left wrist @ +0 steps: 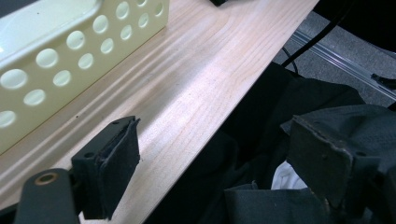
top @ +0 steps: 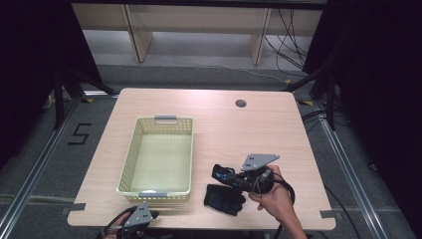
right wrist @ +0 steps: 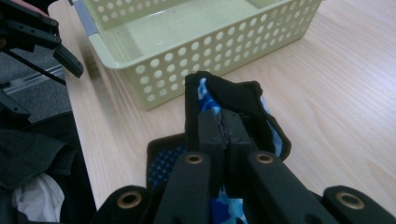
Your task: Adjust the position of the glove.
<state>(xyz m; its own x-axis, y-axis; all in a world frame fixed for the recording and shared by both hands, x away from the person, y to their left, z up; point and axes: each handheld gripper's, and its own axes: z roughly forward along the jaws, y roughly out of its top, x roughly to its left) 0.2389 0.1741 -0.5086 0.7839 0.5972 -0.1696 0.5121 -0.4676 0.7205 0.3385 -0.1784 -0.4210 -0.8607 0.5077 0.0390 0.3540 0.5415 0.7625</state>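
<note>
Carrying glove (right wrist: 233, 100) in clamped right gripper (right wrist: 226, 122) toward basket (top: 130, 154); left gripper (left wrist: 212, 161) gaping, idle. Next: over rim, release.

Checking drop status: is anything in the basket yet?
No. In the high view the basket has a bare floor, while one glove is clamped in the right gripper and another glove lies on the table.

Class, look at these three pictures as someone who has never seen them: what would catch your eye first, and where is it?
First the pale yellow basket with its punched holes, empty, left of centre on the wooden table. Next the right gripper, jaws shut on a black-and-blue glove just right of the basket, with a second dark glove lying flat below it. The left gripper waits open at the table's near edge.
</note>
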